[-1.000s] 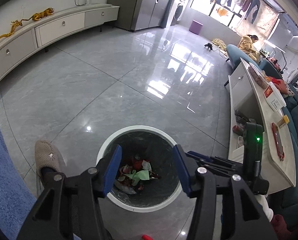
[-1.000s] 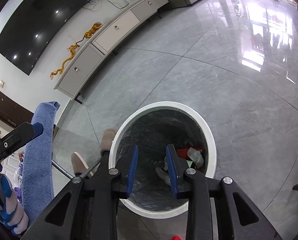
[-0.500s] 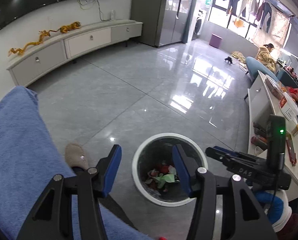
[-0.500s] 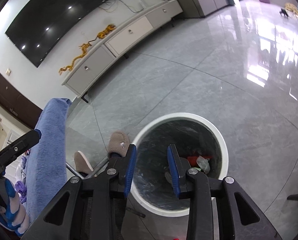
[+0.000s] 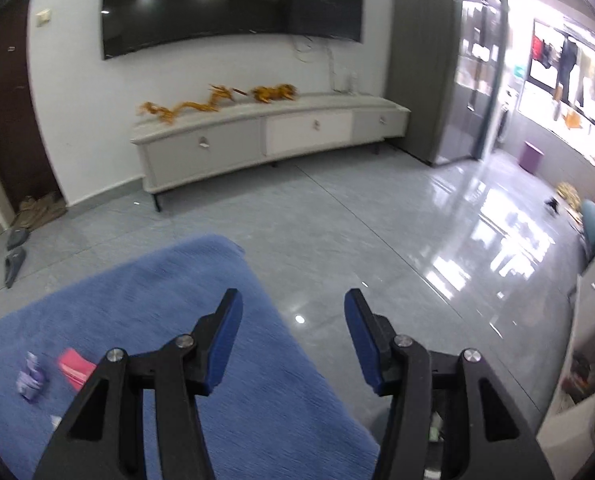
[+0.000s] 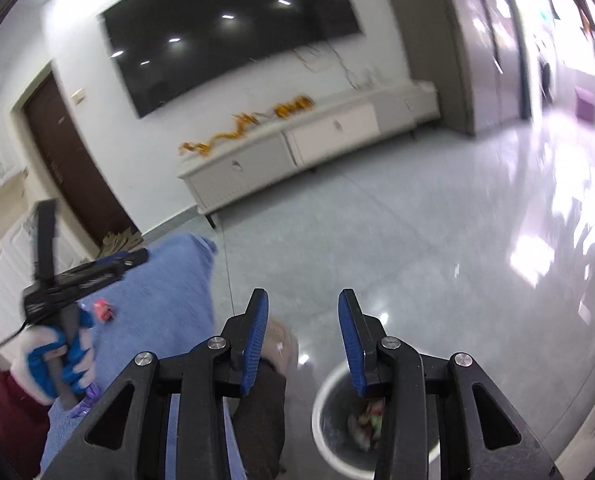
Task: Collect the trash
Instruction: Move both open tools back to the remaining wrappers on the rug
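The left gripper (image 5: 293,304) has its blue-padded jaws spread wide and holds nothing; it hangs over the near edge of the blue towel (image 5: 169,320), touching nothing visible. The right gripper (image 6: 302,304) is also open, a little narrower, and empty.

Taking the blue towel as landmark: in the left wrist view a pink wrapper (image 5: 75,367) and a crumpled purple scrap (image 5: 30,376) lie on its left part, close beside each other. Beyond the towel stand the long white TV cabinet (image 5: 269,140) with a golden dragon ornament (image 5: 213,100) on top and the dark wall screen (image 5: 233,0) above it.

Only the right wrist view shows the white-rimmed trash bin (image 6: 337,420), on the grey floor to the right of the towel, with colourful scraps inside, partly hidden behind the right finger. It also shows the gloved left hand (image 6: 53,364) gripping the left tool over the towel, a reddish scrap (image 6: 104,309) on the cloth just beyond that hand, and a slippered foot (image 6: 281,344) between towel and bin. The bin cannot be made out in the left view.

Half a second ago both cameras looked down at the bin; now both are tilted up toward the cabinet wall, the left one swung over the towel. The right jaws have widened.
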Demonstrator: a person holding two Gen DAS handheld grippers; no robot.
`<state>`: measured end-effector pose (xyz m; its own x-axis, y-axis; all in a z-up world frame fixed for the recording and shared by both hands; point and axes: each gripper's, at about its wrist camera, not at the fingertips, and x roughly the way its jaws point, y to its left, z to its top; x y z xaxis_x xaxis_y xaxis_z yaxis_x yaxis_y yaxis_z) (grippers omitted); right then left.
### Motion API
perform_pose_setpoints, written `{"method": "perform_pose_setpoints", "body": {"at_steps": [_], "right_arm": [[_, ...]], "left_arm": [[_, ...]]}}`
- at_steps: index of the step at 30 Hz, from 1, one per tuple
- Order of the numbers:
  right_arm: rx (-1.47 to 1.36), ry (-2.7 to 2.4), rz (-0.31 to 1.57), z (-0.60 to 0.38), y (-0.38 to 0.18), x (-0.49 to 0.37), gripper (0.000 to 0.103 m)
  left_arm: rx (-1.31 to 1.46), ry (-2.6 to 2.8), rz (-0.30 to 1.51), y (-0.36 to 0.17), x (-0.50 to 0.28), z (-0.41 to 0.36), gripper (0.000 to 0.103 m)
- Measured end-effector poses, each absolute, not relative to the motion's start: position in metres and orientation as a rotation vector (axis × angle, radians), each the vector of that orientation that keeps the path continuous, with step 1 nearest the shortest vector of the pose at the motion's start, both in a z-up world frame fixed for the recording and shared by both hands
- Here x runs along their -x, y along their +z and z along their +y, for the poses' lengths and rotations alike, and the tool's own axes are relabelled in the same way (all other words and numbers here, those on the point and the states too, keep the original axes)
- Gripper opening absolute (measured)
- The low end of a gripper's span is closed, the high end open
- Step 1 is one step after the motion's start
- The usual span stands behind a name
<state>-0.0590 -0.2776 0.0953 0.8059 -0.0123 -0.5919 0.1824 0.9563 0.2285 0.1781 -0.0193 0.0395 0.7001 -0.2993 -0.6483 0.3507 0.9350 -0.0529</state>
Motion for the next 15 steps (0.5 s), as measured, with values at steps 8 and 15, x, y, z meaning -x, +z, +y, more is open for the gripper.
{"method": "perform_pose_setpoints", "body": {"at_steps": [8,15], "right_arm": [[-0.209,0.114,0.486,-0.206,0.194,0.067,0.066],[-0.149,0.275,0.474,-0.144,0.199,0.089,0.066]], "left_arm": [[0.037,-0.237,0.653,0.074,-0.199,0.084,0.051],[0.111,-0.05,0.671,0.056,-0.2,0.218,0.051]]}}
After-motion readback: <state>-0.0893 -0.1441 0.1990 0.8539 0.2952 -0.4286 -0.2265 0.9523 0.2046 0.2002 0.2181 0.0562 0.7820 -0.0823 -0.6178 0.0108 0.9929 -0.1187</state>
